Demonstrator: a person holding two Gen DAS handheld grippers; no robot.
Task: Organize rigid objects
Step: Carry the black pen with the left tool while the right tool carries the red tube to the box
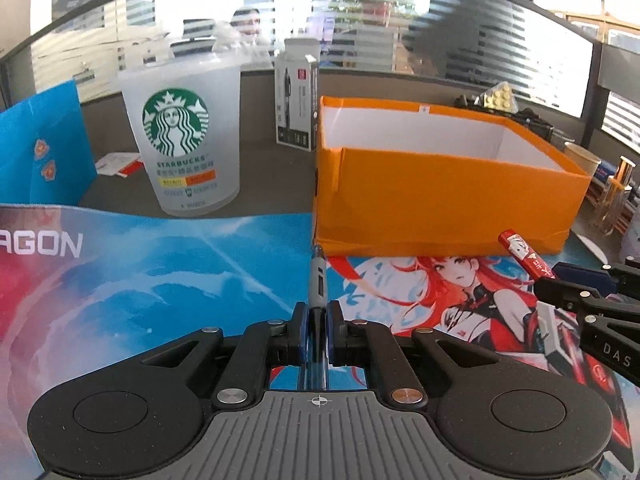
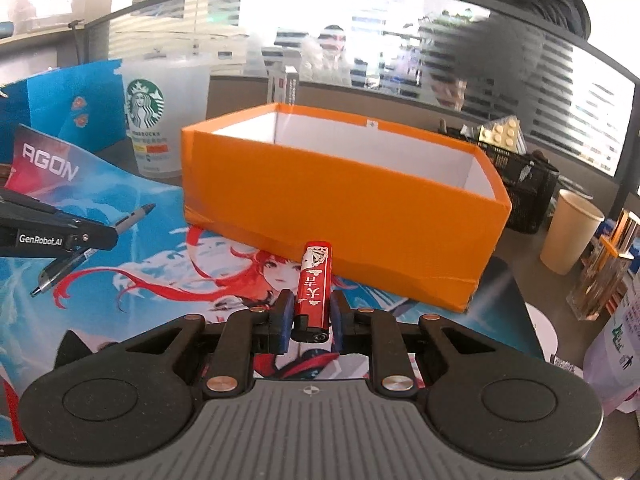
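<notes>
Far left there's a blue paper bag [image 1: 40, 144] and a frosted Starbucks cup [image 1: 182, 136] on the tabletop [image 1: 272, 176]; next over, the left gripper [image 1: 316, 322] is clamped tight on a pen [image 1: 317, 280], tip pointing at the orange box [image 1: 440, 192], held above the anime desk mat [image 1: 160, 280]; box is open-topped, inside mostly hidden; right gripper [image 2: 310, 320] is squeezing a red lighter [image 2: 316, 284], held just short of the box's front wall.
</notes>
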